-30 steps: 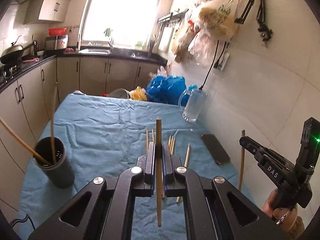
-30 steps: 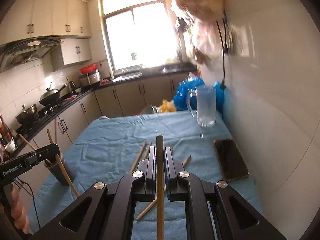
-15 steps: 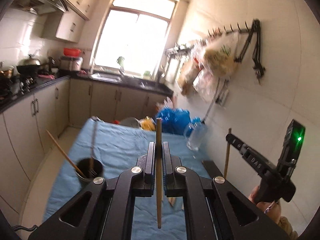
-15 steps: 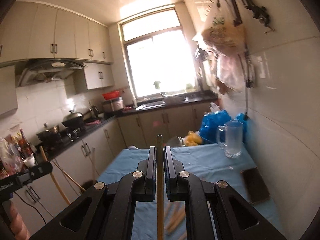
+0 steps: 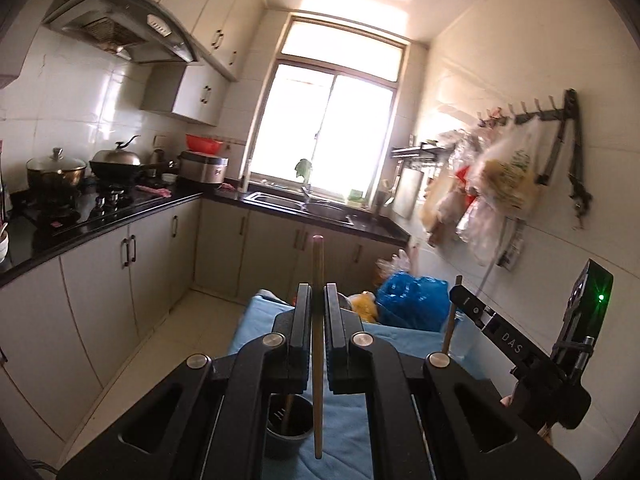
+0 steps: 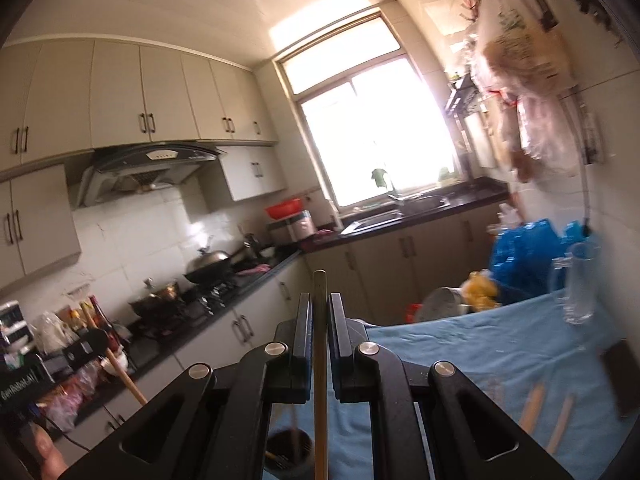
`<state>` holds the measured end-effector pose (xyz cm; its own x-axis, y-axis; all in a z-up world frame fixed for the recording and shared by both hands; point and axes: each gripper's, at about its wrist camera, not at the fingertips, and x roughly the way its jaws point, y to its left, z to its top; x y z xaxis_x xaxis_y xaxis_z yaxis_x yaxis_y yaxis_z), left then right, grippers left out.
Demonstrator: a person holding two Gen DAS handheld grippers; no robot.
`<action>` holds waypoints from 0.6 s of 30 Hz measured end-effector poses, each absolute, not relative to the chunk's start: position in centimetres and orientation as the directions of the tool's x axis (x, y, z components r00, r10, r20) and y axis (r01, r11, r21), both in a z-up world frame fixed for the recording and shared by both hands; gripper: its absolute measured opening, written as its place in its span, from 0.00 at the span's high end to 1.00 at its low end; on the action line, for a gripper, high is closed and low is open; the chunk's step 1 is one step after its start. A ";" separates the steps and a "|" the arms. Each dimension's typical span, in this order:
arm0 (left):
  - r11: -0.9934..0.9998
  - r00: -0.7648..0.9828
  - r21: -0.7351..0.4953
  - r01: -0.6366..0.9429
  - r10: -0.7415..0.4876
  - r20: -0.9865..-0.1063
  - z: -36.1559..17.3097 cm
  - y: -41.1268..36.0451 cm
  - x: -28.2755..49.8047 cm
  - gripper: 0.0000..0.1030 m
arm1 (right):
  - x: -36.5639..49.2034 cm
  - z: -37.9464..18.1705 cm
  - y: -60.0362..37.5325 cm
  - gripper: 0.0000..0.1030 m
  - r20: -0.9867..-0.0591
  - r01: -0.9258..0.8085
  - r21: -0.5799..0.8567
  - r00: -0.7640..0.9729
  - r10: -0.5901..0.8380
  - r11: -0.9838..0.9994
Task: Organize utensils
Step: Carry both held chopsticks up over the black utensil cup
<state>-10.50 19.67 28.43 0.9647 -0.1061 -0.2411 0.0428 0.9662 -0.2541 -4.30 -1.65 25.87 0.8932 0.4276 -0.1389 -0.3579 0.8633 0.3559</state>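
L gripper (image 5: 318, 312) clamped on one chopstick (image 5: 317, 360), upright. R gripper (image 6: 320, 320) likewise on its own chopstick (image 6: 320, 380). Change vs a second ago: both lifted off the blue bench (image 6: 460, 352), views now tipped up toward the window. Holder cup (image 5: 289, 424) sits below L gripper, sticks already in. Judged: transport underway, drop-in next. Loose sticks (image 6: 532, 404) remain on bench.

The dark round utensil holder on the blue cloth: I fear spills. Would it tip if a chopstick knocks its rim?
The dark round utensil holder looks tall and narrow, so probably tippable. A wooden stick leaning inside may shift its balance. The blue cloth likely limits sliding.
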 end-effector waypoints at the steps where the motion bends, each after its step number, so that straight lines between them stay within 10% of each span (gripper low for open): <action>1: 0.965 0.964 -0.261 0.037 -0.104 -0.246 28.2 20.1 -9.7 0.95 | -3.5 25.7 -0.8 0.93 -0.132 -0.368 0.368 0.888 0.440 0.854; 18: 0.965 0.922 -0.261 -0.004 -0.098 -0.374 22.7 22.2 0.1 0.95 | 7.0 20.7 6.6 0.93 -0.160 -0.341 0.420 0.885 0.438 0.841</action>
